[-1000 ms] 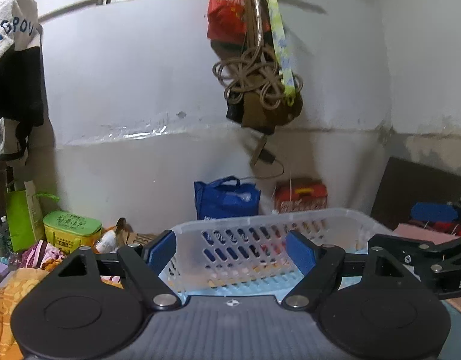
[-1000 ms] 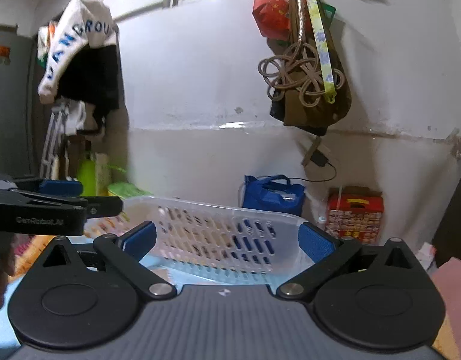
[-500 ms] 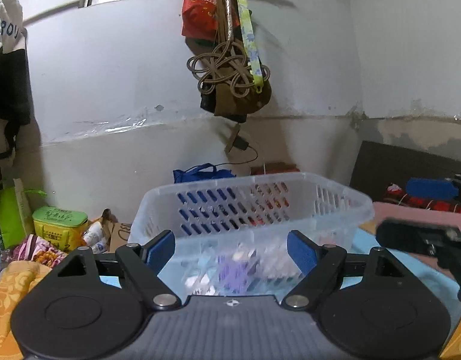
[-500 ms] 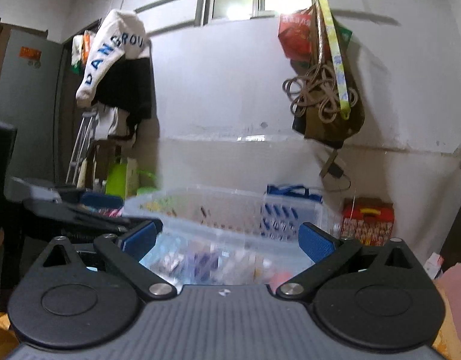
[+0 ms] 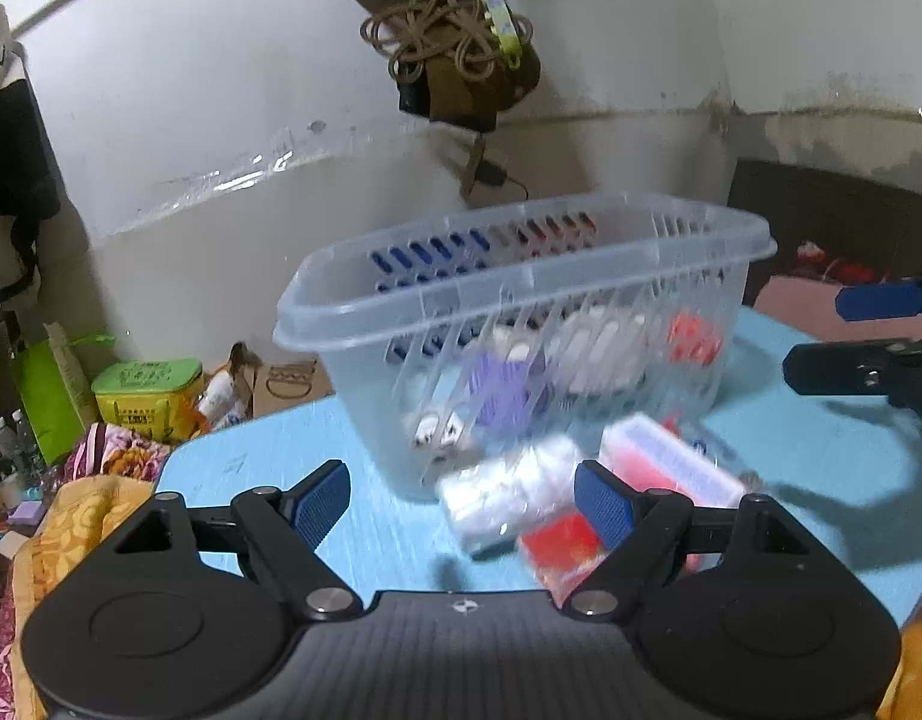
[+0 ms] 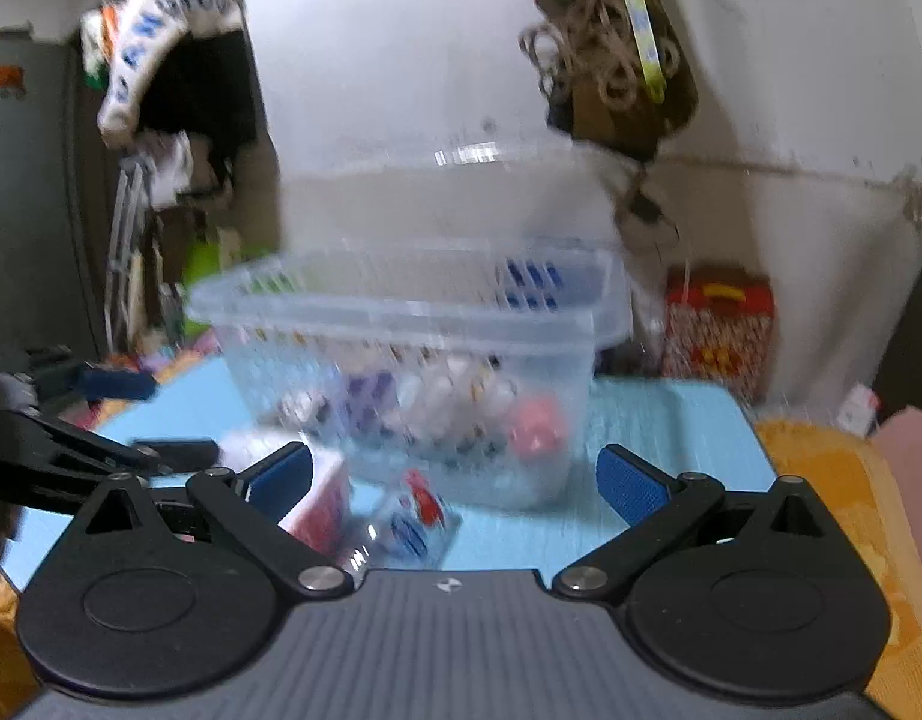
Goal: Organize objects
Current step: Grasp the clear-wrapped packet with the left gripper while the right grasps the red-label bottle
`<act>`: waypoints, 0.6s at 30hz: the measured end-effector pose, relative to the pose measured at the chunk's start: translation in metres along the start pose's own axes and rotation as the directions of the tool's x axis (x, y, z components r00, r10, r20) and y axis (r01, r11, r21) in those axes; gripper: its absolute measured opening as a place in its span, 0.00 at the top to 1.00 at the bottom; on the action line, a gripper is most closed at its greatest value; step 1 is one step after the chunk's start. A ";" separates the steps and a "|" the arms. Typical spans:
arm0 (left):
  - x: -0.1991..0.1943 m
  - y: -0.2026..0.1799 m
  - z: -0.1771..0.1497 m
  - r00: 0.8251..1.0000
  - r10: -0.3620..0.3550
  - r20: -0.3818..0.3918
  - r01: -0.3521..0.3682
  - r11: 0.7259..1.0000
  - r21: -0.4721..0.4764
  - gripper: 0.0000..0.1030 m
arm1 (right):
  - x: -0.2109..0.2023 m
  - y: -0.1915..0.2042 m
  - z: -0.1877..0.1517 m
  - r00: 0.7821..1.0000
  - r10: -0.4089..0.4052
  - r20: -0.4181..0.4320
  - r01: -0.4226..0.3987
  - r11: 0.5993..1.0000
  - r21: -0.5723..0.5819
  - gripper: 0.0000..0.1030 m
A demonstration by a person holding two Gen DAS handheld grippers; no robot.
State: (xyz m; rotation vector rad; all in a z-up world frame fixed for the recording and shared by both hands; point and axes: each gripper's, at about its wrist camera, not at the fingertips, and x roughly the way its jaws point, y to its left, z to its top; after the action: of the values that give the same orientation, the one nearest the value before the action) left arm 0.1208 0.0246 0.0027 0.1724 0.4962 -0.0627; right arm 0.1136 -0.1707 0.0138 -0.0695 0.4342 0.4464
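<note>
Both claws stand wide apart and hold nothing: the left gripper [image 5: 461, 495] hangs over the near edge of the light-blue table [image 5: 269, 462], and the right gripper [image 6: 455, 480] hangs at the same edge further along. The things to sort lie just in front of the clear plastic basket [image 5: 521, 276], which sits on the table and already has small packets inside, a purple one and a red one among them; motion blur hides what they are

I judge the step in hand to be the approach to a loose item. The white packet [image 5: 509, 495] lies between the left fingertips' line of reach, touching or nearly touching the red-and-white box [image 5: 665, 462] and the red packet [image 5: 560, 546]. To do it well, pick one piece, come down with the pads astride its narrow side, and close only when neither neighbour is caught. The white packet looks soft and glossy, so it may crumple or slip; the box looks stiffer and flat-sided, an easier grip. The basket is thin, slotted, translucent and likely light, so a knock from a finger could shove it. Lift items over its flared rim, not against the wall
</note>
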 end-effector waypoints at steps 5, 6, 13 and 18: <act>0.005 0.004 -0.005 0.997 -0.027 -0.067 0.025 0.999 -0.024 0.17 | 0.018 0.001 -0.005 0.984 0.020 -0.176 -0.008 0.997 0.072 0.00; 0.008 0.004 -0.005 0.996 -0.018 -0.087 0.017 1.000 -0.016 0.17 | 0.019 0.002 -0.007 0.981 0.032 -0.193 -0.017 0.997 0.076 0.00; 0.013 0.013 -0.009 0.978 -0.149 -0.147 0.130 0.983 -0.130 0.18 | 0.017 -0.001 -0.005 0.973 0.070 -0.221 -0.043 0.991 0.124 0.11; 0.025 0.010 -0.011 0.955 -0.199 -0.219 0.156 0.968 -0.197 0.18 | 0.023 -0.003 -0.005 0.964 0.086 -0.252 -0.048 0.987 0.157 0.21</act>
State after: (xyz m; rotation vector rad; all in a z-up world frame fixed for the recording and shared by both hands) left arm 0.1387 0.0363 -0.0175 -0.0418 0.7533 -0.1755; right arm 0.1316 -0.1645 -0.0006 0.0331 0.7271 0.4723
